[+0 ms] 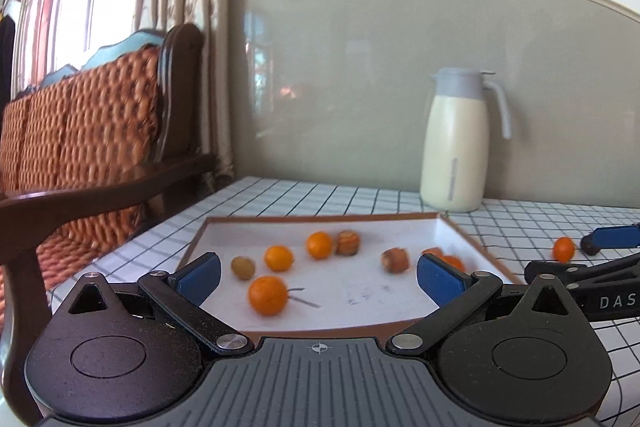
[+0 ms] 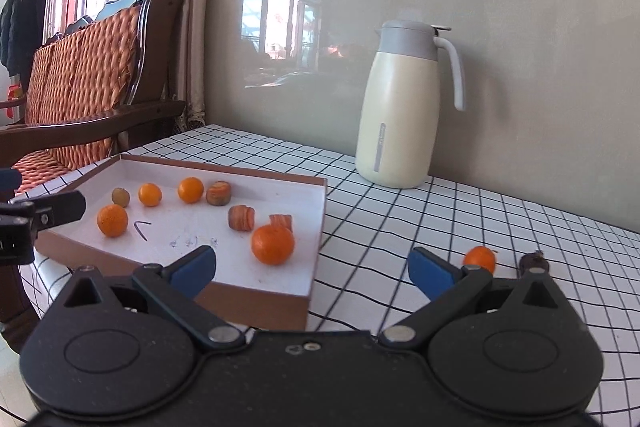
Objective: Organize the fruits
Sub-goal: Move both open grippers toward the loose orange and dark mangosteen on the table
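Both tools are held apart and empty. The left tool [image 1: 318,277] is poised over the near edge of the tray [image 2: 280,301], where 4 oranges [image 2: 272,243] lie ahead of it. 1 orange [image 2: 479,259] is seen on the bench [image 2: 440,211], just beyond the right tool [image 2: 312,265].

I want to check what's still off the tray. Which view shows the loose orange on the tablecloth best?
The right wrist view: the orange lies close and sharp, just beyond the open right tool, though one finger covers its lower edge. In the left wrist view the same orange is small, far to the right and slightly blurred.
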The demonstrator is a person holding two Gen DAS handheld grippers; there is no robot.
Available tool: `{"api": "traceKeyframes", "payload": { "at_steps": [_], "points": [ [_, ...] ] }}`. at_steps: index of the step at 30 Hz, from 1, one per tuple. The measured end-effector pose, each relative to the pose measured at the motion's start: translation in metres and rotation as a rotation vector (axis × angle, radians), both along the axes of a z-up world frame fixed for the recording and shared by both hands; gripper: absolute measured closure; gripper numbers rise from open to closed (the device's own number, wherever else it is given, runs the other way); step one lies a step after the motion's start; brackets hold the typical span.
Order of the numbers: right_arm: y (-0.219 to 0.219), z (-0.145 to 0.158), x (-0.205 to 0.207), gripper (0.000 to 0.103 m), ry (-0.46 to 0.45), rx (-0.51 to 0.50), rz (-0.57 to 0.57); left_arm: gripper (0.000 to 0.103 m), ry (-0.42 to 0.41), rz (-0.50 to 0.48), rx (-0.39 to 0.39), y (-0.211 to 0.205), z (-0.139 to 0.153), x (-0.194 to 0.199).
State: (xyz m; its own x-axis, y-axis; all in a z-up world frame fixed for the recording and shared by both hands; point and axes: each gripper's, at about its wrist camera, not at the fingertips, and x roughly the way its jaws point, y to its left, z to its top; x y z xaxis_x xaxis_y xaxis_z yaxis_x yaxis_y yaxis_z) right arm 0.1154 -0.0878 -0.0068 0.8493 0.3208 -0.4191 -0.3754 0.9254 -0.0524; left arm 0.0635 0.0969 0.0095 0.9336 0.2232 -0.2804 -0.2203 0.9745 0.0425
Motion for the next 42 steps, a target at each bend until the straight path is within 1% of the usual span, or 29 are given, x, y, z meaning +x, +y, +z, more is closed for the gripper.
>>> {"api": "traceKeyframes", "payload": {
  "at_steps": [3,7,11,14,21,24,32,37,42],
  "points": [
    [-0.007,0.001,-0.003,0.006,-0.010,-0.012,-0.006,0.000,-0.005,-0.020,0.010,-0.012,0.000,0.002],
    [-0.017,0.001,-0.006,0.006,-0.015,-0.028,-0.018,0.000,0.002,-0.073,-0.023,-0.025,0.001,0.005],
    [-0.025,-0.001,-0.009,0.006,-0.025,-0.057,-0.031,0.000,-0.003,-0.111,0.012,-0.044,0.002,0.005],
    [-0.034,-0.002,-0.011,0.006,-0.023,-0.064,-0.043,0.000,0.014,-0.156,0.014,-0.056,0.001,0.007],
    [-0.060,-0.004,-0.015,0.006,-0.022,-0.078,-0.087,0.000,0.040,-0.223,0.022,-0.081,-0.001,0.013],
    [-0.071,-0.004,-0.016,0.006,-0.021,-0.078,-0.107,0.000,0.043,-0.252,0.046,-0.093,-0.002,0.014],
    [-0.100,-0.004,-0.023,0.006,-0.033,-0.068,-0.170,0.000,0.056,-0.303,0.049,-0.122,-0.004,0.017],
    [-0.118,-0.007,-0.025,0.006,-0.026,-0.069,-0.211,0.000,0.063,-0.337,0.052,-0.137,-0.004,0.019],
    [-0.132,-0.008,-0.028,0.006,-0.023,-0.072,-0.242,0.000,0.079,-0.365,0.039,-0.148,-0.007,0.023]
  ]
}}
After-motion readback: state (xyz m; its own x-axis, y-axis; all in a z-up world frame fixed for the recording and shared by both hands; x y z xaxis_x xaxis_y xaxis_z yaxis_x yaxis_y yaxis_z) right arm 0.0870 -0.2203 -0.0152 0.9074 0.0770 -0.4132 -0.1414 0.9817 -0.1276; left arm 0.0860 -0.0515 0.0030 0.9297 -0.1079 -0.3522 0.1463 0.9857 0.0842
